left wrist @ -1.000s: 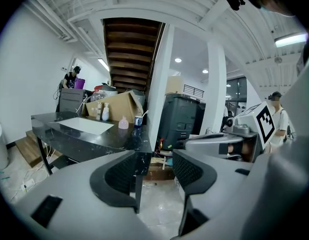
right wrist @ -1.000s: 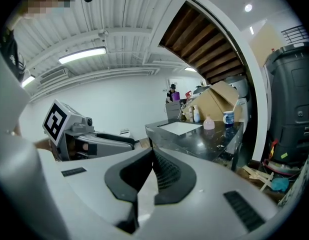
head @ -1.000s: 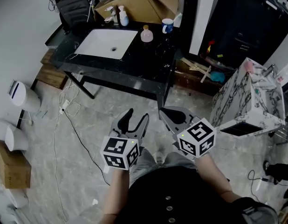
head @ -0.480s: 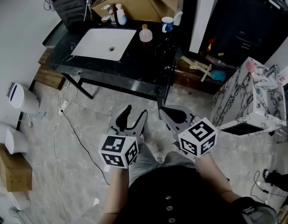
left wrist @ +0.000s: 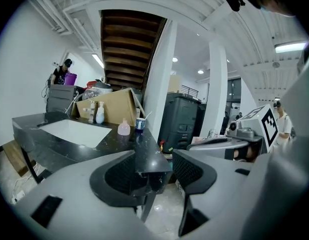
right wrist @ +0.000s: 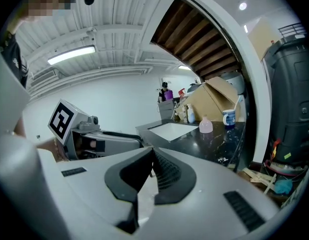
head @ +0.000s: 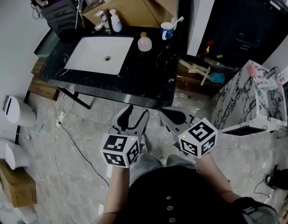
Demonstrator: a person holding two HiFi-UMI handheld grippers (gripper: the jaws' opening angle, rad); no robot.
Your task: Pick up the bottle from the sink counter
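On the black marbled sink counter (head: 148, 73), a white rectangular basin (head: 99, 55) lay toward the left edge. The squat pink bottle (head: 144, 43) stood near the back edge, with a mug (head: 167, 30) just to its right. Open grey floor (head: 88, 125) separated the counter's front edge from the left gripper (head: 136, 114), its jaws apart and empty, and the right gripper (head: 162, 112), its jaws closed on nothing.

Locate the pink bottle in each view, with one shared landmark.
Head view: pink bottle top centre, right of the sink basin.
Left gripper view: pink bottle left of centre, on the counter.
Right gripper view: pink bottle right of centre.
Shared landmark: blue-and-white mug just right of it.
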